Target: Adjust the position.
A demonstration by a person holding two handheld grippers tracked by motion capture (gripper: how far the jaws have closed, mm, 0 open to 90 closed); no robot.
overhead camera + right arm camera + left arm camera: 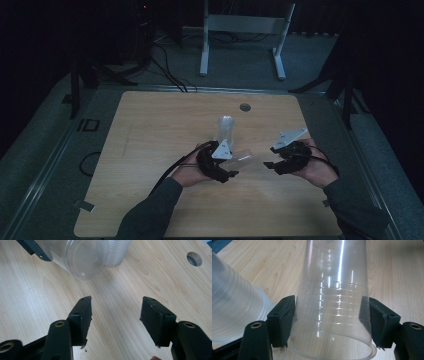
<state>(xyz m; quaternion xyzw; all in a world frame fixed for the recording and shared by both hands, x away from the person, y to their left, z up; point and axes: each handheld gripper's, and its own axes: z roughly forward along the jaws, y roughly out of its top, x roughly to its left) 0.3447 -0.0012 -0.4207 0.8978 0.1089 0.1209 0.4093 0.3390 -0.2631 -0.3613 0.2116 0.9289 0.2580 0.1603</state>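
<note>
Held cup (pixel 239 159) before cup stack (pixel 225 129), between both hand-held grippers.

Tabletop (pixel 402 270): pale wood-grain laminate, smooth, low sheen. Single cup (pixel 332 302): clear thin plastic, glossy, faint moulded rings, bright streak highlights. Stack of cups (pixel 234 307): same plastic, cloudy-looking where the ribbed walls overlap. Left tongs (pixel 328 322): matt black plastic, pads dull and rubbery with frayed edges, brass-coloured metal eyelets. Right tongs (pixel 115 315): same matt black finish.
</note>
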